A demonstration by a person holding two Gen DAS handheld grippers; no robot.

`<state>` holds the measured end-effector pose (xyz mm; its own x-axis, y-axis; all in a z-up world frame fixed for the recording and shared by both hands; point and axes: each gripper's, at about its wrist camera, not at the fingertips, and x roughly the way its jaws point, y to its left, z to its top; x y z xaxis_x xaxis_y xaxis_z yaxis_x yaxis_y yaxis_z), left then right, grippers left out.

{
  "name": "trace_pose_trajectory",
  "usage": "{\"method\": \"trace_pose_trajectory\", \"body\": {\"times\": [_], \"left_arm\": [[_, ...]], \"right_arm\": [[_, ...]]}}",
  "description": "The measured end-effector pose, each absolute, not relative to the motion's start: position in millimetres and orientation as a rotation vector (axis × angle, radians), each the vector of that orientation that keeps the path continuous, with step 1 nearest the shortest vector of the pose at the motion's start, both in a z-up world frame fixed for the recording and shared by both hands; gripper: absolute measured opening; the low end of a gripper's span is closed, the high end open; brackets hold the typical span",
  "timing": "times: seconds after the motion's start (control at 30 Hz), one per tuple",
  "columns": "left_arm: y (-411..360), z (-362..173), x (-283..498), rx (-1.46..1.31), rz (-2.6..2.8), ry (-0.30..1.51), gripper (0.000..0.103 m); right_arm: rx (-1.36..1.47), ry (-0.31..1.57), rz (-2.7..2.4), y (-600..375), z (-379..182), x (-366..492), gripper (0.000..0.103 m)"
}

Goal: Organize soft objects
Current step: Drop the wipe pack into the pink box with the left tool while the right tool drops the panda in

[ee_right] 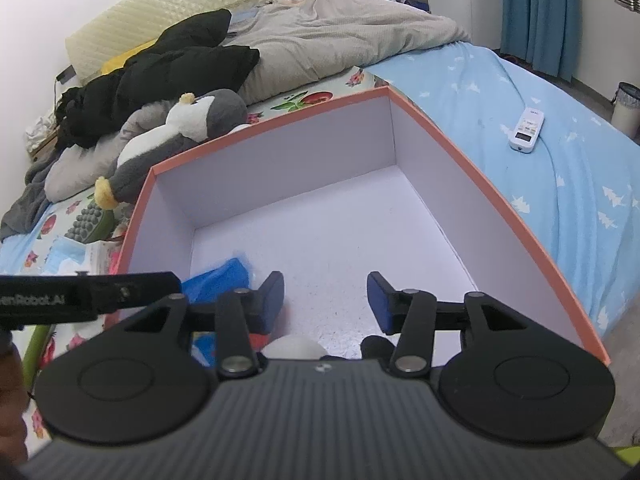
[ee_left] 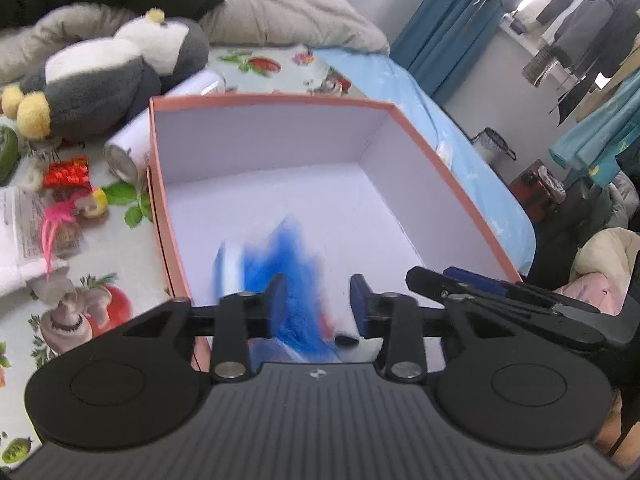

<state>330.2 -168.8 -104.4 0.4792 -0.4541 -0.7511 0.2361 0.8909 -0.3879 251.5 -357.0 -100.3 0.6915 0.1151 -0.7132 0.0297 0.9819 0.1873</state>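
An open box (ee_left: 152, 152) with a salmon rim and white inside sits on the bed; it also shows in the right wrist view (ee_right: 472, 148). A blurred blue fluffy soft toy (ee_left: 280, 264) lies inside near the front left corner, also in the right wrist view (ee_right: 218, 278). My left gripper (ee_left: 318, 296) is open over the box's near edge, the toy just below and between its fingers, not gripped. My right gripper (ee_right: 326, 296) is open above the box floor, with a white rounded part (ee_right: 294, 348) and red bit of a toy under it. A grey and white penguin plush (ee_left: 112, 72) lies left of the box.
Small trinkets, a red tinsel piece (ee_left: 66, 172), a white can (ee_left: 128, 148) and papers lie left of the box. A grey quilt (ee_right: 340, 36) and black clothes (ee_right: 168, 64) are behind. A white remote (ee_right: 526, 130) lies on the blue sheet at right. The bed edge drops off right.
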Motion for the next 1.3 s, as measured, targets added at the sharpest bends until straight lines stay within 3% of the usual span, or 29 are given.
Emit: {"method": "trace_pose_trajectory", "body": {"times": [0.73,1.3], "left_arm": [[-139,-35,220,-0.155,-0.427,0.765,0.040],[-95,-11,121,-0.194,-0.342,0.724,0.040]], "right_arm": [[0.225,0.673,0.134,-330,-47,160,0.050],[0.185,0.679,0.188,-302,-35,98,0.050]]}}
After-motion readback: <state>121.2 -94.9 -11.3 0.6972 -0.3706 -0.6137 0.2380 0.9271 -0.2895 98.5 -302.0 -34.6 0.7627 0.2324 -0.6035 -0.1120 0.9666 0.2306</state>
